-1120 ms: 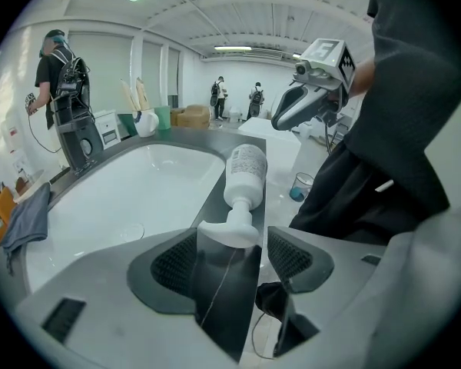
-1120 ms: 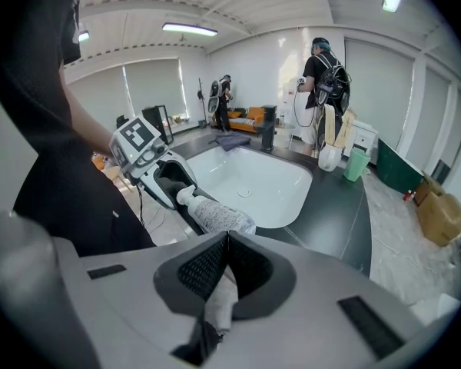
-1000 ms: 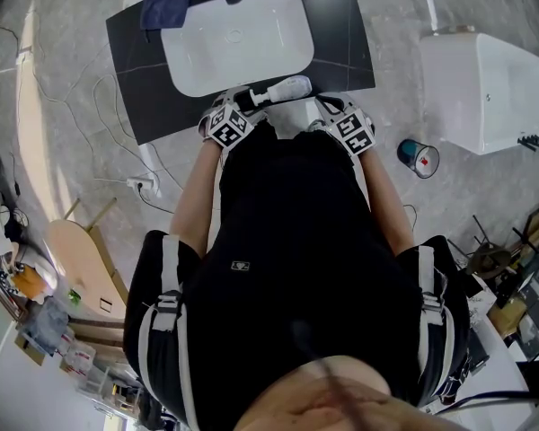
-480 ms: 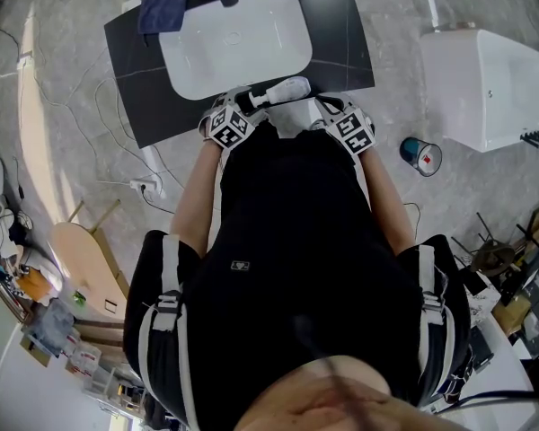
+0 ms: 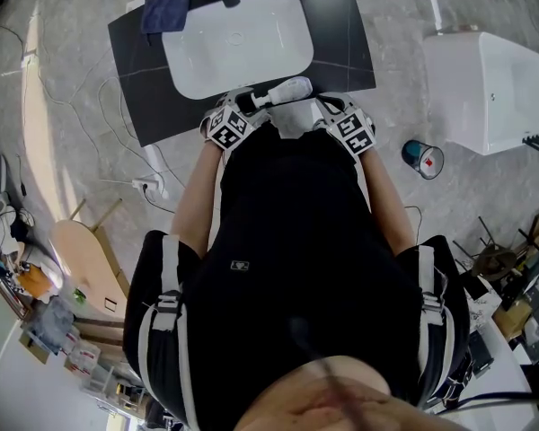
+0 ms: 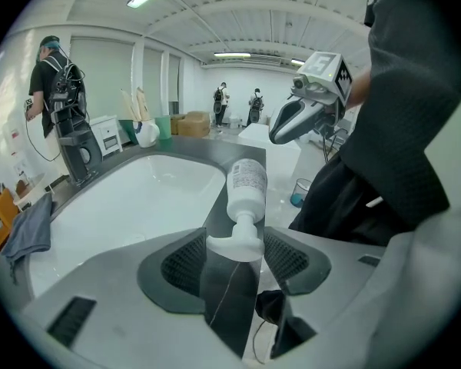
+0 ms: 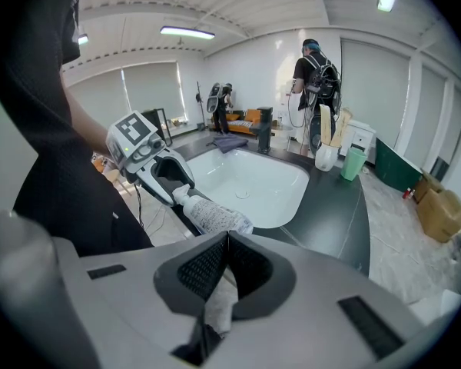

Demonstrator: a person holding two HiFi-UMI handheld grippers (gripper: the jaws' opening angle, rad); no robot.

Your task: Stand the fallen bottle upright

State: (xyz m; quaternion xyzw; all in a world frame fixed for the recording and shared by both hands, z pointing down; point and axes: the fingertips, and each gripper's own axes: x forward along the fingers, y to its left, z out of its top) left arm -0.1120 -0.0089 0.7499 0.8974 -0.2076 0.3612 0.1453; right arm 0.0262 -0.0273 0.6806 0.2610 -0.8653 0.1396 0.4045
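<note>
As I lean over the black counter, the bottle lies on its side along the front edge, on the narrow strip between the white sink and my body. Its pump top points toward my left gripper and its base toward my right gripper.

My left fingers stand apart and have just been closing in. The white pump top sits between the pads and fills nearly the whole gap at their tips, yet I cannot see that they press on it. The bottle rests flat on the counter. From the right gripper view those fingers show as a wide arch around the pump.

My right fingers are together, tips touching, tilted down just beside the bottle's thick end. The speckled white body runs away from them toward the left gripper. Both grippers sit close in front of my black shirt, one at each end of the bottle.

A blue cloth lies at the sink's far left corner, and a green cup stands on the counter beyond the sink.
</note>
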